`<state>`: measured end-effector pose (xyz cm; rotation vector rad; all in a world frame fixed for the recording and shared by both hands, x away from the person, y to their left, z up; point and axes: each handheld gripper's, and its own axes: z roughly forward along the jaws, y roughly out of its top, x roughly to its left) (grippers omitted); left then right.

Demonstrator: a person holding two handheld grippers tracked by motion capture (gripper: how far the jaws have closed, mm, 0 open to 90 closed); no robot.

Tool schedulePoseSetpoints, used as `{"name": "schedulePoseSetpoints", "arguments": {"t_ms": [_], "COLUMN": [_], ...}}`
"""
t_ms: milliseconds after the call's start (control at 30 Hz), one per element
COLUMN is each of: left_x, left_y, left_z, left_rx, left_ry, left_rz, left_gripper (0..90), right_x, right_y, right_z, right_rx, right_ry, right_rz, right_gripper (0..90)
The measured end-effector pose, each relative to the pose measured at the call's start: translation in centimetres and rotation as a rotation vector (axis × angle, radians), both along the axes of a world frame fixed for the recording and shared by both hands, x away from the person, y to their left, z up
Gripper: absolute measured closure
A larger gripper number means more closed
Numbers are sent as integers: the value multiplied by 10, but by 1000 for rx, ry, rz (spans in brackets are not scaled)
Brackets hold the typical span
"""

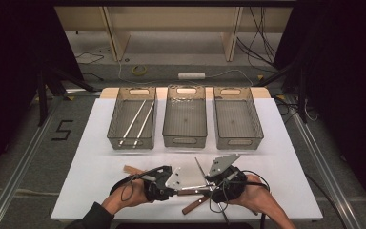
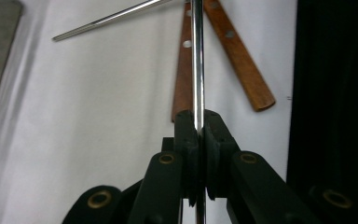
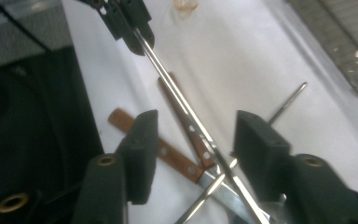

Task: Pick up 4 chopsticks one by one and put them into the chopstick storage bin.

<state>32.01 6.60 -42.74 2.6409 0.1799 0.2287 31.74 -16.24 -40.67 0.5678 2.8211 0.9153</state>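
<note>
My left gripper (image 2: 198,121) is shut on a shiny metal rod (image 2: 197,65) that runs straight out from its jaws. In the high view that left gripper (image 1: 175,192) holds the rod (image 1: 190,189) level, pointing towards the right gripper (image 1: 209,183). In the right gripper view the right gripper (image 3: 196,140) stands open, and the rod (image 3: 177,93) passes between its jaws without touching the pads. The left gripper (image 3: 135,28) grips the rod's far end. Two wooden-handled knives (image 3: 168,156) lie crossed beneath. A second loose rod (image 3: 286,105) lies beside them.
Three grey mesh baskets stand in a row at the back of the white table (image 1: 276,157): the left basket (image 1: 119,114) holds two metal rods (image 1: 138,121); the middle basket (image 1: 185,140) and the right basket (image 1: 238,141) hold nothing I can see. A wooden piece (image 1: 131,168) lies left of the grippers.
</note>
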Motion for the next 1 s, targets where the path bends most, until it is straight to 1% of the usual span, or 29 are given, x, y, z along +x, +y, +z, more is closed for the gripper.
{"name": "schedulePoseSetpoints", "arguments": {"t_ms": [33,100,133,167,233,267,333,367,400,433,500,533,567,600,633,667,733,800,833,967,1000], "left_x": [1,4,5,5,8,8,10,11,12,12,15,16,17,18,20,21,22,24,25,29,30], "left_y": [1,4,5,6,9,9,11,12,14,14,18,19,21,22,24,26,30,34,36,44,46], "left_z": [0,1,1,2,4,4,5,5,6,6,6,7,7,8,9,10,12,14,14,17,17], "left_rx": [-12,-16,-17,-25,-25,-28,-29,-39,-41,-41,-58,-63,-74,-86,-90,-102,-112,-125,-131,-154,-168], "left_ry": [3,0,0,1,0,1,-3,2,4,4,4,1,0,2,-4,-6,-10,-26,-29,-44,-44], "left_rz": [19,48,61,79,105,120,139,161,180,180,216,225,243,263,274,290,309,329,341,388,407], "left_gripper": [849,850,850,850,850,850,850,850,850,850,850,850,850,850,850,850,850,850,850,850,850], "right_x": [1,2,3,3,3,3,1,1,-1,-1,-4,-4,-5,-5,-6,-6,-7,-7,-8,-9,-10], "right_y": [-1,-3,-4,-5,-8,-9,-10,-10,-12,-12,-16,-16,-17,-19,-22,-24,-25,-26,-26,-25,-25], "right_z": [1,2,3,4,6,6,7,7,8,8,8,8,8,7,4,3,0,-1,-4,-8,-11], "right_rx": [12,31,65,77,110,124,139,139,154,164,193,193,203,210,217,219,221,216,212,200,193], "right_ry": [5,4,-7,-13,-35,-35,-43,-43,-56,-59,-77,-77,-83,-85,-90,-87,-79,-78,-70,-60,-54], "right_rz": [-19,-50,-100,-124,-151,-169,-194,-194,-227,-238,-270,-270,-285,-301,-329,-337,-352,-351,-350,-347,-351], "right_gripper": [481,444,412,409,410,405,389,389,368,362,342,342,339,335,328,324,315,315,315,313,310]}}
